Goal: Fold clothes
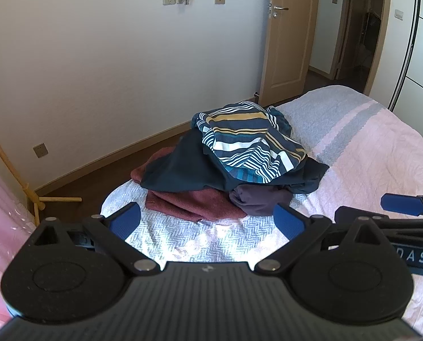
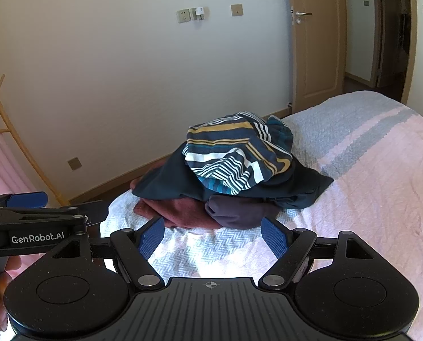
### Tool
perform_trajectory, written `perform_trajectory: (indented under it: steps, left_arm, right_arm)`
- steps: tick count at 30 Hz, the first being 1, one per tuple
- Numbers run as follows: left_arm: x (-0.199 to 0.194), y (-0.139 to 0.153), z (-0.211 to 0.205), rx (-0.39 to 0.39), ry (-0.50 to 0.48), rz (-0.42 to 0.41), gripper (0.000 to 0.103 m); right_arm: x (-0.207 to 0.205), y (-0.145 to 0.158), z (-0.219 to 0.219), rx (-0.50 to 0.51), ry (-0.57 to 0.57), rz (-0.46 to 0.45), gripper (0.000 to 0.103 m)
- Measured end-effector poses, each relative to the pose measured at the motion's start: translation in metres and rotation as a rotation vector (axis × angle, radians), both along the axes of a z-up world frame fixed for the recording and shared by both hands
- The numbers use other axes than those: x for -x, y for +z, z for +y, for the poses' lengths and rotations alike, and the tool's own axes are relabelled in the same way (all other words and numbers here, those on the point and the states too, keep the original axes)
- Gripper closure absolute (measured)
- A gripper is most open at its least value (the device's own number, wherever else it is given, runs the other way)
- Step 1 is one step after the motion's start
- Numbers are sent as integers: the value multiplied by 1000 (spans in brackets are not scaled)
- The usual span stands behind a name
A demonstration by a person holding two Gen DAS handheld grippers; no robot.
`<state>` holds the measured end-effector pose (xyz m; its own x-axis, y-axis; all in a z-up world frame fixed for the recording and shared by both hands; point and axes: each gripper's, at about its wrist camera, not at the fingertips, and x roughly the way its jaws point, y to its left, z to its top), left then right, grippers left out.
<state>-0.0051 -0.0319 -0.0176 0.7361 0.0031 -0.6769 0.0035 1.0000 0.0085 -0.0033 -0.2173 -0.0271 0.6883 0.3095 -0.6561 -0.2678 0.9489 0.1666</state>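
Note:
A heap of clothes lies at the near corner of the bed: a striped blue, white and yellow garment (image 1: 248, 139) (image 2: 237, 150) on top, a dark teal one (image 1: 180, 167) (image 2: 166, 179) under it, a maroon one (image 1: 194, 201) (image 2: 180, 207) and a dark purple one (image 1: 256, 199) (image 2: 237, 210) at the bottom. My left gripper (image 1: 207, 221) is open and empty just short of the heap. My right gripper (image 2: 212, 236) is open and empty, also just short of it. Each gripper shows at the edge of the other's view.
The bed has a pink and grey-white cover (image 1: 381, 147) (image 2: 381, 170). A wooden rack (image 1: 21, 187) (image 2: 18, 142) stands at the left by pink fabric. A white wall and an open wooden door (image 1: 285, 42) (image 2: 316, 45) lie beyond.

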Motion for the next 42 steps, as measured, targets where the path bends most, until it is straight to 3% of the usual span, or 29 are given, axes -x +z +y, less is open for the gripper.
perform_trajectory:
  steps: [28,35,42]
  left_arm:
    - [7,-6,-26,-35,47,13,4]
    - [-31,-26,-23,-38,-35,50,4]
    - [-105,-52,-23,-26,-185,79,4]
  right_arm:
    - [-8,-11,-40,-10,59,20,25]
    - [-28,-22,-41,-8,15,47,25]
    - [-79,-42,-32,17,-95,98,25]
